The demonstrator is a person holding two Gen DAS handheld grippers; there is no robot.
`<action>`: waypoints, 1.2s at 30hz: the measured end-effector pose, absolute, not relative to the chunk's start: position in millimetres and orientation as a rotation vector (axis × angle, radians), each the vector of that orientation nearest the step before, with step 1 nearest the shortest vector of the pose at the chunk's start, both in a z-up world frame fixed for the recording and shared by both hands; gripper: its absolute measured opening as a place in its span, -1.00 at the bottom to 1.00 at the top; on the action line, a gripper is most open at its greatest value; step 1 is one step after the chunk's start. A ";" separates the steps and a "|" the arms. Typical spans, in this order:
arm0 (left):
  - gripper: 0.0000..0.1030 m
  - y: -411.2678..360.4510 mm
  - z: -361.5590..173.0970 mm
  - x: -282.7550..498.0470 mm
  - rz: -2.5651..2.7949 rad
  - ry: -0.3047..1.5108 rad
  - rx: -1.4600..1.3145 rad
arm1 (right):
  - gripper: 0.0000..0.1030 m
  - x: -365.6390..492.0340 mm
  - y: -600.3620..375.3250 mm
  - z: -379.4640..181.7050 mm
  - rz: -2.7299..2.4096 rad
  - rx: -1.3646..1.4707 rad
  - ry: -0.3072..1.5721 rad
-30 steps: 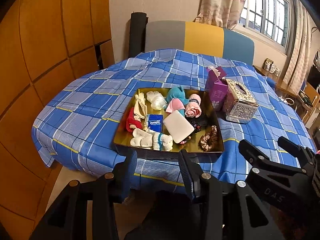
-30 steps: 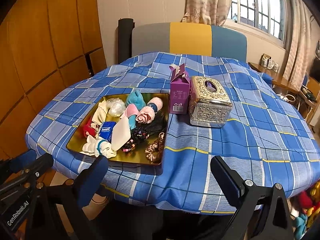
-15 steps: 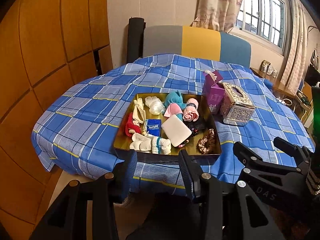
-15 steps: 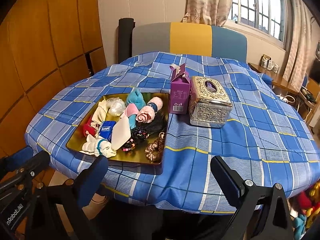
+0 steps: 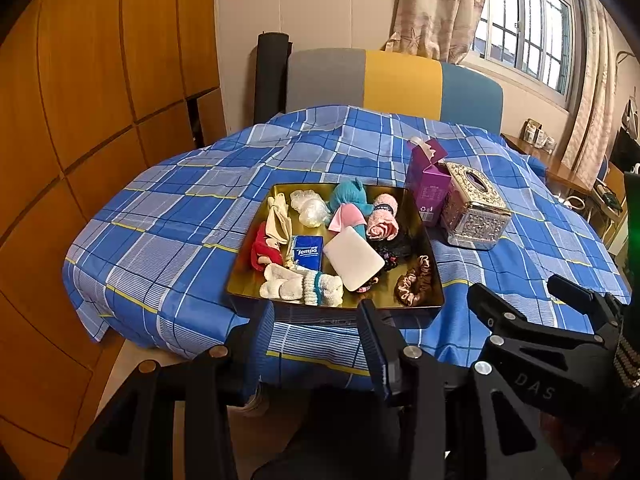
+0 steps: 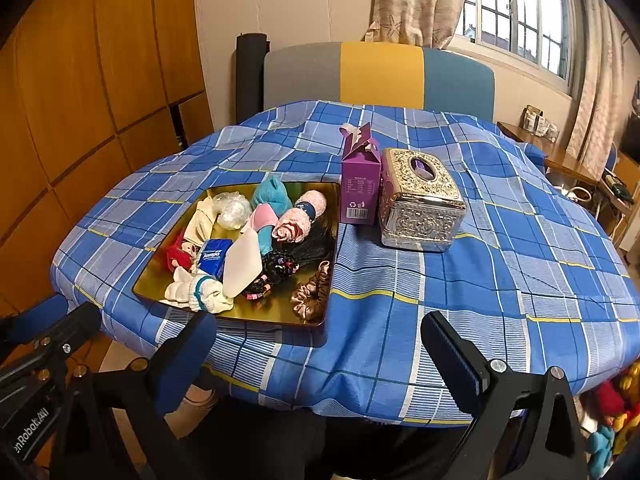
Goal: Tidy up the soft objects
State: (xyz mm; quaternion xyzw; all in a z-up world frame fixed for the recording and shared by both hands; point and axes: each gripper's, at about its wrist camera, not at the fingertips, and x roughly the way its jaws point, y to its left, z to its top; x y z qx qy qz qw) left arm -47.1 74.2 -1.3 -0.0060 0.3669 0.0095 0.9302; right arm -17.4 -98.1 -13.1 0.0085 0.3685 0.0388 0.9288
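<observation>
Left gripper (image 5: pixel 316 336) being drawn back from tray (image 5: pixel 434 280), jaws parted, right gripper (image 6: pixel 316 354) being held wide, both empty

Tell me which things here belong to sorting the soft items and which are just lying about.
Job:
gold tray
white socks
brown scrunchie
pink rolled towel
teal cloth
red soft toy
Tempo tissue pack

Lying about:
purple carton
silver tissue box
plaid tablecloth
</observation>
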 end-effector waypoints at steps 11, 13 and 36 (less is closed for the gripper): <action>-0.16 76.2 -1.3 -47.8 0.019 0.756 -0.015 | 0.99 -16.8 -96.8 -14.6 0.085 0.016 0.761; -0.16 76.0 -1.5 -48.0 0.020 0.755 -0.013 | 0.99 -16.7 -97.1 -14.9 0.083 0.017 0.761; -0.16 73.9 0.2 -49.2 0.018 0.735 -0.011 | 0.99 -15.6 -99.4 -17.7 0.083 0.022 0.772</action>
